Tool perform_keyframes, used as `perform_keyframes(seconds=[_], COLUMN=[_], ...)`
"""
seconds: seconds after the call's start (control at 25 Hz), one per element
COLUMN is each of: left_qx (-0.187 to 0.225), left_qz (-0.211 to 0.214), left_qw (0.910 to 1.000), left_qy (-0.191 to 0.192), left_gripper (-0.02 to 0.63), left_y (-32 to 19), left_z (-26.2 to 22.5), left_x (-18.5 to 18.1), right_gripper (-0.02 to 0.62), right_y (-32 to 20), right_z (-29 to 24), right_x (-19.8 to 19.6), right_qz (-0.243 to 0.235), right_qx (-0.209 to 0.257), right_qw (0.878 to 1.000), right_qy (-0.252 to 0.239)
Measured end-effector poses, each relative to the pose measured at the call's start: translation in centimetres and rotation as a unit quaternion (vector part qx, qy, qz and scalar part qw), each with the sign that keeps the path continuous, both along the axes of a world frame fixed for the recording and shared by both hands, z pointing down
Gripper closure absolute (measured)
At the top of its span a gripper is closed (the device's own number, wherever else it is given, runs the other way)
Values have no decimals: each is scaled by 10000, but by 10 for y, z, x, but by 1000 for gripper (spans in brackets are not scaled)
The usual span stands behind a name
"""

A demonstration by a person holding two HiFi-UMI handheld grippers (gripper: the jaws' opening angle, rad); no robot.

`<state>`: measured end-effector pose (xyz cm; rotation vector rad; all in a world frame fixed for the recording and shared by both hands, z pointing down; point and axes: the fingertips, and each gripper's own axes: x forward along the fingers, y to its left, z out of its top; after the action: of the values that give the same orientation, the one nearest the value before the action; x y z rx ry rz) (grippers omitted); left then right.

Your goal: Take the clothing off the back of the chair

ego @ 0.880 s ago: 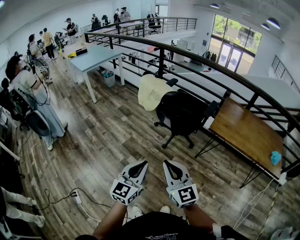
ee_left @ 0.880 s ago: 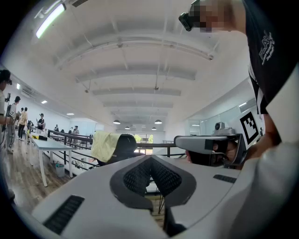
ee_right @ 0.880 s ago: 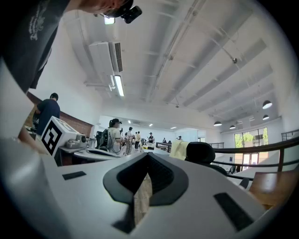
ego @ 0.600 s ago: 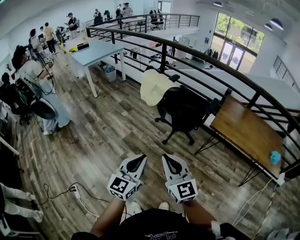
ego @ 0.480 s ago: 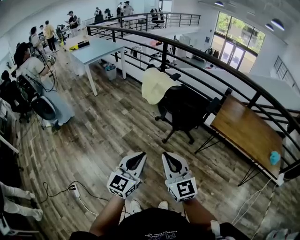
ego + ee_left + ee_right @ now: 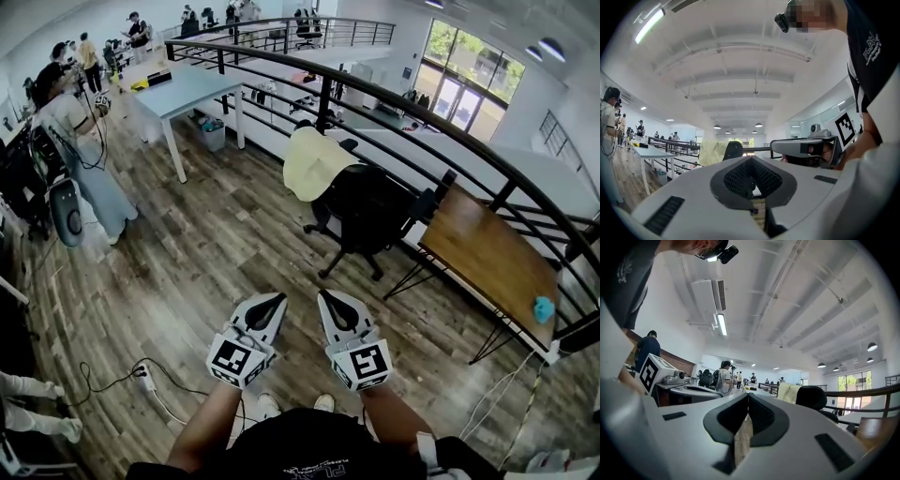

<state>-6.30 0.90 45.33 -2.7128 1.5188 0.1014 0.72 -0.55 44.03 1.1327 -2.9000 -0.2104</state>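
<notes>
Both tongs, one in each of a person's hands, are held level and side by side above the wooden floor (image 6: 216, 262). The left tongs (image 6: 272, 302) and the right tongs (image 6: 328, 298) are each closed tip to tip, gripping nothing and touching nothing. Well ahead of them, a single pale yellow piece of clothing (image 6: 314, 161) hangs draped over the back of the one black office chair (image 6: 370, 211), which stands beside the curved black railing (image 6: 403, 105). Two tabletops flank the chair. The wooden tabletop (image 6: 487, 258) on the right carries one small teal object (image 6: 544, 307), and the grey tabletop (image 6: 192, 94) stands farther off on the left.
</notes>
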Motion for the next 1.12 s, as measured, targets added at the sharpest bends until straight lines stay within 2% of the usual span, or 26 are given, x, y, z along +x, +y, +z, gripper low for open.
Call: perform_keyframes(seconds=[0.32,0.68,0.92,1.12], left_qx=[-9,17,-9,-19], left_qz=[153,290,322,291], left_qw=[9999,9995,9993,9994], left_qy=[44,117,208,193], left_gripper=[592,592,592,592], left_y=[4,10,1,-16], left_z=[7,13,14,14], left_x=[-25,-51,-56,-53], right_gripper=[577,578,578,578], right_y=[7,18,4,-11], right_z=[3,12,20,26], right_x=[-19,-44,-43,-37], right_qz=[299,365,595,669], right_qx=[23,-39,-141,-319], right_qw=[9993,9992,9981,9970], right_qy=[-224,-153,-42,-211])
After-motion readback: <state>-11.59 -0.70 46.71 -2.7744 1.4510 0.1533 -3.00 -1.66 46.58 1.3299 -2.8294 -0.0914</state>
